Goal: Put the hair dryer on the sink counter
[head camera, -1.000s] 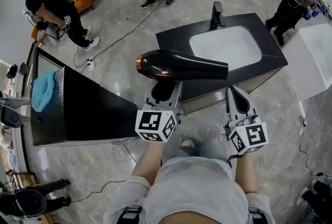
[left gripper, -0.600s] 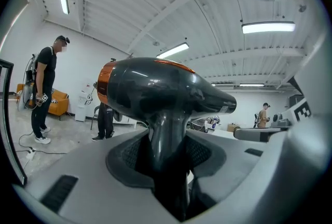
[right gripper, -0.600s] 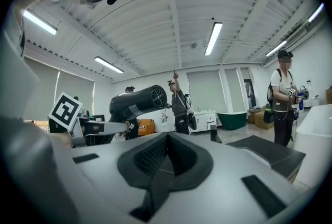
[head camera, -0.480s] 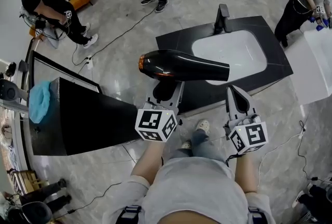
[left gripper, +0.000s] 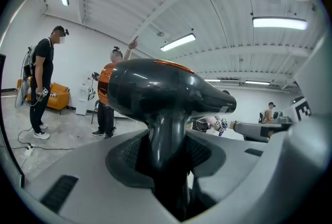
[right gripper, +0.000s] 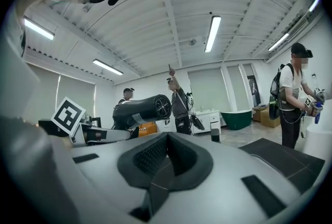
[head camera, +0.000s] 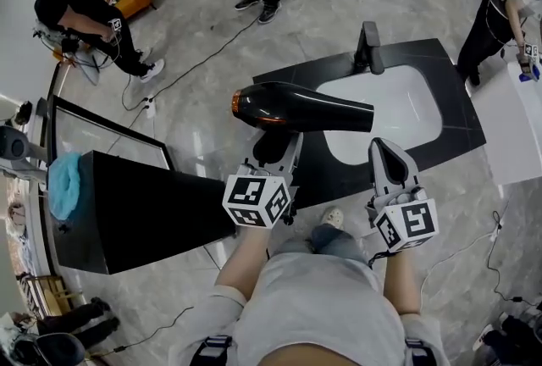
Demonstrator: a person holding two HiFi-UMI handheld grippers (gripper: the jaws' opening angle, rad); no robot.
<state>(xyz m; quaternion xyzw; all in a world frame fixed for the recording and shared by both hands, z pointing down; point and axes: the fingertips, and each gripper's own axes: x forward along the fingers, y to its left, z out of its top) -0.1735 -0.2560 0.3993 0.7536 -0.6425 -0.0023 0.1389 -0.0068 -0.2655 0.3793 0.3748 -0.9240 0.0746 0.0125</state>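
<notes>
A black hair dryer (head camera: 301, 108) with an orange rear ring lies level in the air, its nozzle pointing right over the near left part of the black sink counter (head camera: 292, 72). My left gripper (head camera: 269, 149) is shut on its handle from below; in the left gripper view the handle (left gripper: 167, 161) sits clamped between the jaws under the body (left gripper: 166, 91). My right gripper (head camera: 385, 157) hovers beside it to the right, shut and empty, at the counter's near edge. The right gripper view shows the hair dryer (right gripper: 140, 111) off to the left.
A white basin (head camera: 385, 110) and a black faucet (head camera: 368, 47) sit in the counter. A tall black cabinet (head camera: 144, 203) with a blue cloth (head camera: 63, 186) stands at left. Cables cross the floor (head camera: 203, 42). Several people stand around; a white counter (head camera: 521, 127) is at right.
The sink counter has drifted lower and nearer in the head view as the person steps toward it. Both grippers keep their pose, the hair dryer still held.
</notes>
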